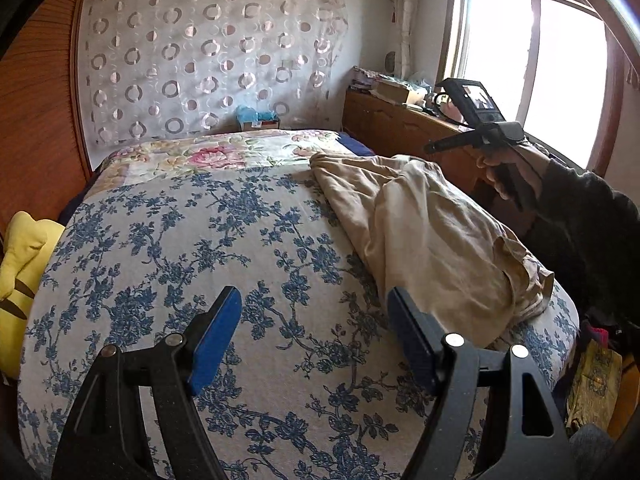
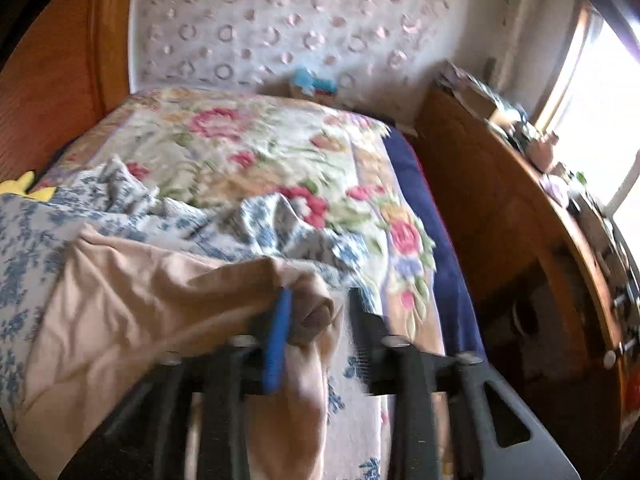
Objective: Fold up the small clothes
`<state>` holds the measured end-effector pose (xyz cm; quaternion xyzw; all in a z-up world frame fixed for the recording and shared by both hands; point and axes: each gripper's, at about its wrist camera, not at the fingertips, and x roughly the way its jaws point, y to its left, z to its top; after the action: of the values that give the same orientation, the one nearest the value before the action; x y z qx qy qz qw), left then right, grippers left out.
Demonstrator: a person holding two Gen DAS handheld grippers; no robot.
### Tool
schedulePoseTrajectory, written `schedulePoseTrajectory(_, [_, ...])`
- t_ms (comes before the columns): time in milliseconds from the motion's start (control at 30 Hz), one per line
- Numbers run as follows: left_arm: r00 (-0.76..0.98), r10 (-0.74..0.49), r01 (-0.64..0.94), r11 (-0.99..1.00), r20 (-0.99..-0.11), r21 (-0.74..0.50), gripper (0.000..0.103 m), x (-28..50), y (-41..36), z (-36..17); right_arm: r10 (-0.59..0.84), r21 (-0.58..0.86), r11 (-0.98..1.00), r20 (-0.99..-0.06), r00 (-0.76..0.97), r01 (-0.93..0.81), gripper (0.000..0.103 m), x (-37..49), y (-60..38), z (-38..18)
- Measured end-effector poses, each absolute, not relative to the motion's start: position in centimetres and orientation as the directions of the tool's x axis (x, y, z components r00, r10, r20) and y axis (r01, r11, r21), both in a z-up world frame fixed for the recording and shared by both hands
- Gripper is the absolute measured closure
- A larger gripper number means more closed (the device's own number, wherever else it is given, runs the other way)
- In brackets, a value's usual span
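Lying rumpled, the beige garment (image 1: 424,224) is far from folded: no clean crease or squared edge shows, so nearly all of the task looks left to do.

Starting at the left of the left wrist view, a yellow toy (image 1: 24,268) sits at the bed's edge against the wooden headboard (image 1: 44,128), so that side is closed. Next comes a broad stretch of blue-flowered sheet (image 1: 192,240), flat and bare, which I judge the best room for spreading and folding. The left gripper (image 1: 314,340) hangs over it, jaws wide, nothing between them. To the right the garment runs in a long heap toward the bed's right edge, its near end bunched just beside the drop. Past it the right hand (image 1: 504,172) holds its gripper up off the bed, with a wooden cabinet (image 1: 392,128) and the window (image 1: 532,60) behind; that side is tight.

In the blurred right wrist view the garment fills the lower left, and a roll of its cloth sits between the jaws of the right gripper (image 2: 316,320). The jaws stand partly apart; the cloth touches the blue left pad (image 2: 278,340) but seems clear of the dark right finger, so I judge it loosely caught, not clamped. Rightward lie the flowered quilt (image 2: 248,148), a dark blue strip at the bed's edge, then the cabinet close by
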<state>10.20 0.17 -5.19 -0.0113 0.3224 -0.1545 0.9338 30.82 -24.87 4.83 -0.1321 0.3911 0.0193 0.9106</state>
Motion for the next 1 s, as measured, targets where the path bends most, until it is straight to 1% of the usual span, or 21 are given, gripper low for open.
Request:
schedulePoseTrajectory(133, [0.740, -0.308, 0.295, 0.948, -0.598, -0.122, 0.027, 10.1, -0.3, -5.2, -0.028, -0.202, 0.964, -0.726, 0.688, -0.174, 0.062, 29.0, -24.9, 5.2])
schedulePoseTrajectory(300, [0.728, -0.320, 0.317, 0.941, -0.606, -0.116, 0.027, 10.0, -1.3, -5.3, 0.084, -0.156, 0.949, -0.712, 0.697, -0.274, 0.062, 24.0, -27.7, 6.7])
schedulePoseTrajectory(433, [0.721, -0.330, 0.331, 0.937, -0.610, -0.115, 0.027, 10.0, -2.0, -5.3, 0.136, -0.162, 0.921, -0.719, 0.681, -0.355, 0.062, 18.6, -27.6, 6.4])
schedulePoseTrajectory(600, [0.708, -0.334, 0.348, 0.932, -0.622, -0.104, 0.027, 9.9, -2.9, -5.5, 0.202, -0.123, 0.900, -0.734, 0.649, -0.419, 0.062, 13.3, -27.6, 5.2])
schedulePoseTrajectory(733, [0.701, -0.338, 0.354, 0.929, -0.628, -0.105, 0.027, 9.8, -3.4, -5.7, 0.223, -0.101, 0.893, -0.747, 0.626, -0.438, 0.062, 10.7, -28.5, 4.7])
schedulePoseTrajectory(967, [0.681, -0.347, 0.374, 0.922, -0.645, -0.102, 0.027, 9.8, -4.4, -6.2, 0.219, -0.086, 0.898, -0.764, 0.607, -0.432, 0.062, 9.5, -29.7, 4.2])
schedulePoseTrajectory(1000, [0.678, -0.348, 0.375, 0.921, -0.647, -0.102, 0.027, 9.8, -4.5, -6.3, 0.230, -0.078, 0.895, -0.762, 0.606, -0.438, 0.072, 9.3, -29.8, 4.3])
